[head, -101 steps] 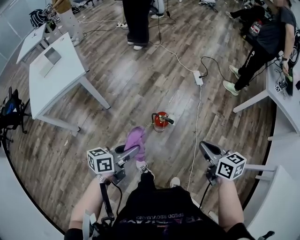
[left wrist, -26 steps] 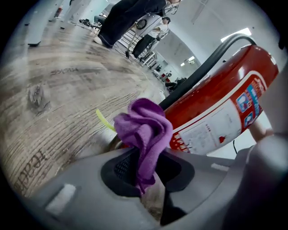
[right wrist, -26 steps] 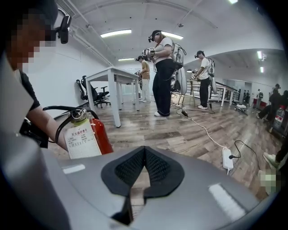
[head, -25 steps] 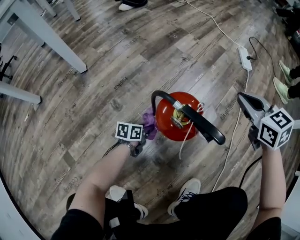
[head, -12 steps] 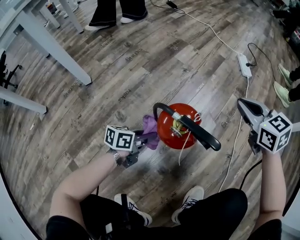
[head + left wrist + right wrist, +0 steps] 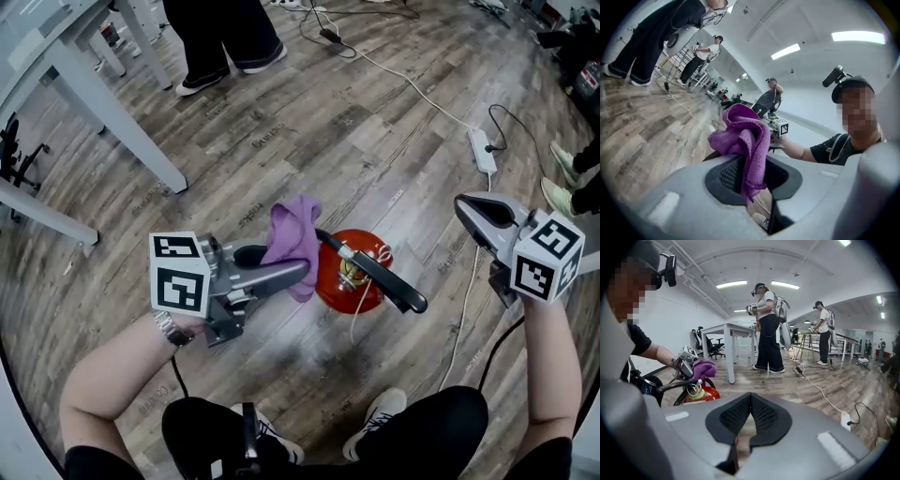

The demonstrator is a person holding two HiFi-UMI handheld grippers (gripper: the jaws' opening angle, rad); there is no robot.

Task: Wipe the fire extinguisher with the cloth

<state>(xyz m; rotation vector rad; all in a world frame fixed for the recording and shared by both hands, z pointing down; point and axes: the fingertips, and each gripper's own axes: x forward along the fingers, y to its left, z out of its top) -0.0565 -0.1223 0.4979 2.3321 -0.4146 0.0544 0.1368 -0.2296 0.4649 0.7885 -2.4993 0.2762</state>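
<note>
Left gripper [image 6: 286, 272] is up in the air over the floor [image 6: 375, 141], jaws pinching a purple cloth [image 6: 292, 230], and its own view makes that plain: the fabric runs down between the dark pads and bunches up in a soft wad above them. The extinguisher [image 6: 349, 272] stands upright on the wood planks just ahead of the person's shoes [image 6: 382, 417], red body, black lever [image 6: 380, 270] sticking out toward the right, and a thin white cord [image 6: 361, 300] dangling down its side. From the head view the cloth overlaps the extinguisher's upper left edge; from the right gripper view it sits just above the valve and lever, very near them, though whether it is touching cannot be made out. Over on the right, the right gripper [image 6: 473, 214] hovers well clear of the extinguisher, beside it and apart. Its pads are pressed together at the tips and there is nothing between them, only floor showing below. A white power strip [image 6: 481, 150] lies on the floor beyond it with a cable [image 6: 403, 84] trailing away across the room. A white table [image 6: 84, 84] stands off to the left, and another person [image 6: 768, 333] in dark trousers stands near it, seen from the right gripper view. The left forearm [image 6: 122, 375] reaches forward, a watch at the wrist.
</note>
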